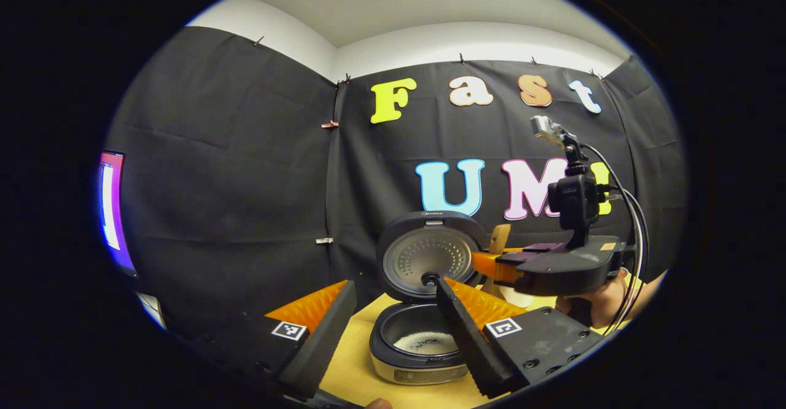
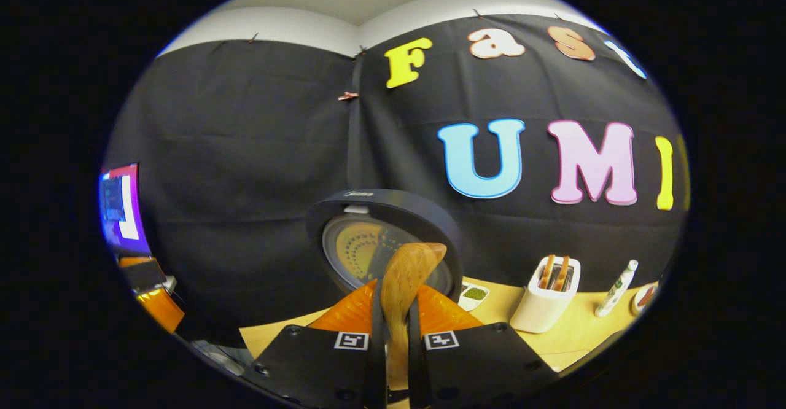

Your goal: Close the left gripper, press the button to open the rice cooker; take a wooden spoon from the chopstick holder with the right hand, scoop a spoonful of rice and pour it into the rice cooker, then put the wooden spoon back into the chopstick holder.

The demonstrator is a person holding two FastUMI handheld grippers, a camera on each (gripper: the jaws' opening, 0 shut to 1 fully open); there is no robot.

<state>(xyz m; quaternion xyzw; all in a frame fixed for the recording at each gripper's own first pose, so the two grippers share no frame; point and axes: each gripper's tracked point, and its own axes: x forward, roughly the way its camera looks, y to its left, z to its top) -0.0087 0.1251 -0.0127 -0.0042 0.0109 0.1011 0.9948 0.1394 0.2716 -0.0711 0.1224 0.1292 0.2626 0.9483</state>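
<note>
— Where's the wooden spoon [image 2: 405,286]?

— In the right gripper [image 2: 393,311]. Its jaws are pinched narrow on the handle, one on each side, and the bowl of the spoon stands up in front of the rice cooker's lid [image 2: 384,240]. In the left gripper view you can just catch the spoon's pale bowl [image 1: 499,237] poking up behind that gripper's [image 1: 491,268] body.

— And the rice cooker [image 1: 417,347]?

— Open — the lid [image 1: 430,255] is tipped upright at the back, and the inner pot has a patch of white rice [image 1: 425,342] lying in the bottom. It sits on the light wooden table [image 1: 350,366].

— The left gripper [image 1: 393,311]?

— Jaws spread wide, nothing between them, hanging over the near side of the cooker with the pot showing in the gap.

— What else is out there?

— Off to the right on the table [image 2: 571,341], a white chopstick holder [image 2: 546,304] with a couple of wooden pieces sticking out, a small white bottle [image 2: 616,289] beside it, and a little dish of something green [image 2: 474,294] near the cooker. A hand [image 1: 599,301] grips the right gripper from underneath.
</note>
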